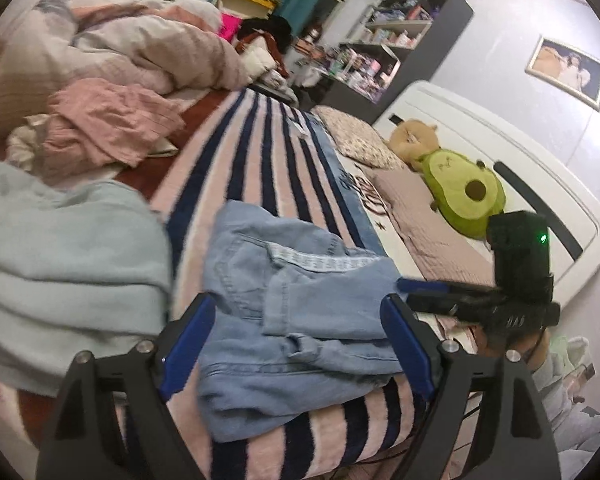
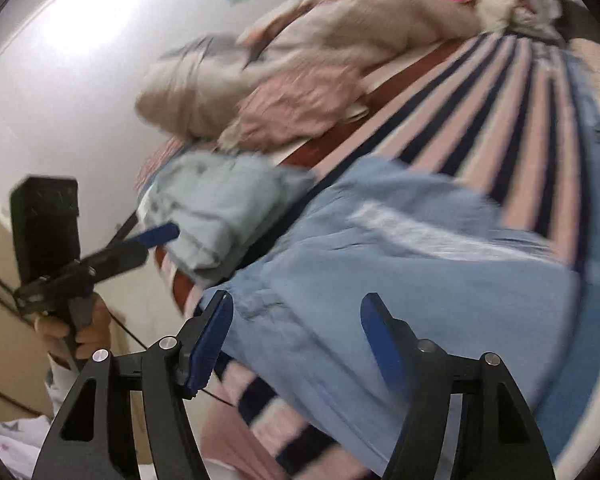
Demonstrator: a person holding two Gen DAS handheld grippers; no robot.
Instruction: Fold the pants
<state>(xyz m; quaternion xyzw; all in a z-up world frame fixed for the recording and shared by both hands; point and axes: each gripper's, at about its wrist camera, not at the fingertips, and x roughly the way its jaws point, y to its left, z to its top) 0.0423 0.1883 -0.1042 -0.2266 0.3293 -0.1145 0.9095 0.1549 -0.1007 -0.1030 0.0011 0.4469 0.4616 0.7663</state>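
**Left wrist view: jeans bunched on the striped blanket, both grippers open**

Left wrist footage showed the jeans (image 1: 300,320) lying crumpled and partly folded on the striped blanket (image 1: 252,168) near the bed's edge. The left hand-held gripper (image 1: 300,344) hovered over them, jaws wide apart, gripping nothing. The right hand-held gripper (image 2: 296,344) also stood open above the denim, its pads clear of the cloth; the right wrist picture was blurred. A pale green garment (image 1: 60,248) lay just beside the jeans, with a pink garment (image 1: 112,124) and a rumpled duvet (image 1: 140,48) farther up the bed. An avocado plush (image 1: 460,192) rested by the white headboard (image 1: 500,148), near a pillow (image 1: 360,136). Shelves (image 1: 396,36) stood against the far wall.
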